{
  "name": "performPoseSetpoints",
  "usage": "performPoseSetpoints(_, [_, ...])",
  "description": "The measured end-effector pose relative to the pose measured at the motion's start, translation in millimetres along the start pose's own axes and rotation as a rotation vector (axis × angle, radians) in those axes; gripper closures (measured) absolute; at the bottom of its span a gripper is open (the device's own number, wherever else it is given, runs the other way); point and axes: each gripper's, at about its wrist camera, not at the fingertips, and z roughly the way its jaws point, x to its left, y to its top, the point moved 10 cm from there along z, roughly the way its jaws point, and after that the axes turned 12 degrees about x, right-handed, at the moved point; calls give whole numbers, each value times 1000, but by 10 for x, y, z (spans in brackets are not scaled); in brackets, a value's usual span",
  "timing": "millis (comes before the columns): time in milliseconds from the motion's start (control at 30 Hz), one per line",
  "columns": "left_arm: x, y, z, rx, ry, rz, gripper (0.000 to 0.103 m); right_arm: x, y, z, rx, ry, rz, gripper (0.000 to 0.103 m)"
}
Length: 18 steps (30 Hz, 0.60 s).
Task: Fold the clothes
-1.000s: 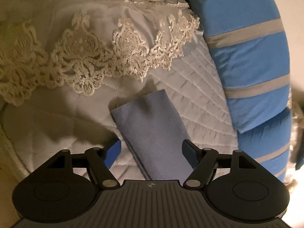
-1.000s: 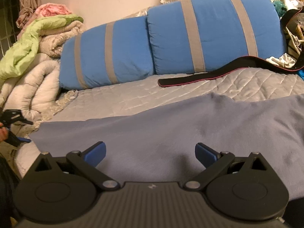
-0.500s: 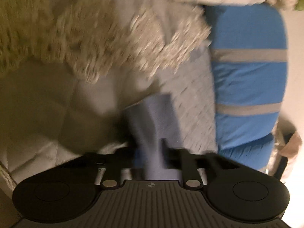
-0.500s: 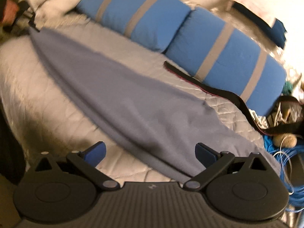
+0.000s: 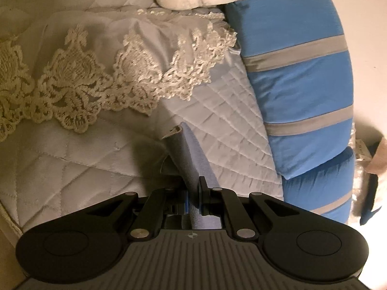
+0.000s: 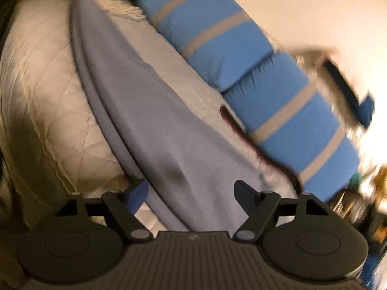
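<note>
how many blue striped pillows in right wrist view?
2. Far pillow lies upper centre, beside the bedspread; near pillow lies right of centre, end to end with it. Both sit behind the grey-blue cloth. More may lie outside the frame.

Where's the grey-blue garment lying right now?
In the right wrist view, the grey-blue cotton garment stretches diagonally across the quilted white bedspread, left of the blue grey-striped pillows, its near end between the closing right tongs.

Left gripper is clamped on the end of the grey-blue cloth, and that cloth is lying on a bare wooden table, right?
Not quite. The left gripper is clamped on the grey-blue cloth, but the left wrist view shows it lying on a quilted bedspread, not a wooden table.
</note>
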Motion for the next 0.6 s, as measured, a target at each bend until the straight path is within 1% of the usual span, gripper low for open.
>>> performPoseSetpoints(100, [-44, -6, -8, -5, 7, 6, 97, 89, 23, 48, -17, -60, -104, 25])
performPoseSetpoints(233, [-85, 0, -14, -7, 11, 7, 97, 222, 59, 108, -43, -140, -243, 27])
performPoseSetpoints(267, [-92, -1, -17, -8, 10, 6, 97, 258, 66, 115, -51, -157, -271, 30])
performPoseSetpoints(300, [-98, -1, -21, -8, 9, 5, 97, 298, 65, 128, -55, -165, -302, 36])
performPoseSetpoints(333, [-102, 0, -25, -8, 9, 4, 97, 338, 63, 140, -59, -172, -332, 39])
performPoseSetpoints(400, [-110, 1, -22, -9, 10, 1, 97, 433, 38, 137, -58, -183, -391, 52])
performPoseSetpoints(467, [-118, 2, -18, -8, 14, 1, 97, 514, 12, 123, -58, -195, -435, 53])
performPoseSetpoints(533, [-121, 7, -12, -8, 17, -2, 97, 539, 10, 134, -49, -215, -471, 51])
performPoseSetpoints(600, [-124, 12, -7, -8, 20, -3, 97, 539, 33, 104, -53, -211, -478, 42])
